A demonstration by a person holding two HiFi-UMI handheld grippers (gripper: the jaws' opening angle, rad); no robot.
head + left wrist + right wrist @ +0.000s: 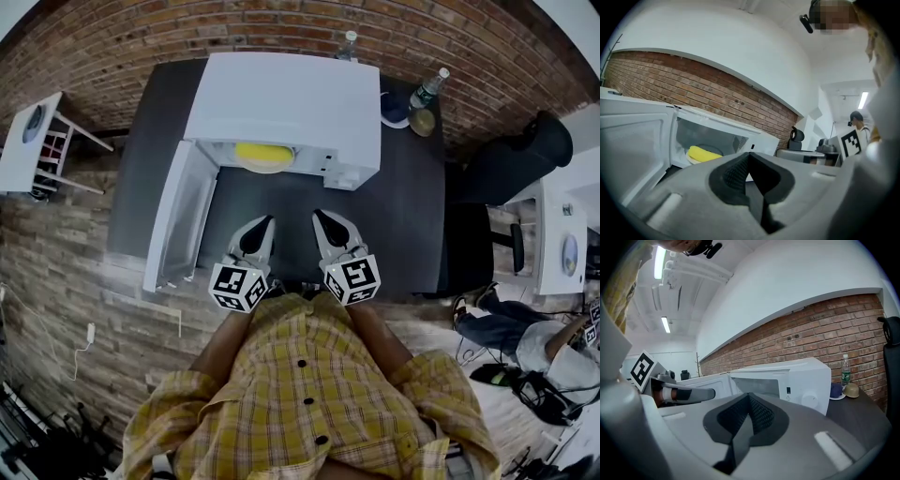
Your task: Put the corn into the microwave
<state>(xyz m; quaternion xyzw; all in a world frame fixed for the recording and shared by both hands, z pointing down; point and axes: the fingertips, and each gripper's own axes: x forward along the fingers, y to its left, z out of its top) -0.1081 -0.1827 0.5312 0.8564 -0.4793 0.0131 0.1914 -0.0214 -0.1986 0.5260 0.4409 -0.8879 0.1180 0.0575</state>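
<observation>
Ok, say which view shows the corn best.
The left gripper view: it looks into the open microwave at the corn. The head view catches only a yellow sliver; the right gripper view shows none of it.

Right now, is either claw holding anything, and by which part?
Nothing held. The left claw and right claw are both shut and empty; the corn lies inside the open microwave.

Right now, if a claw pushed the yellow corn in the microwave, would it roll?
Probably a bit: the corn looks long and round, so it could roll. It lies on a plate, whose rim may stop it. It seems stiff, not floppy.
</observation>
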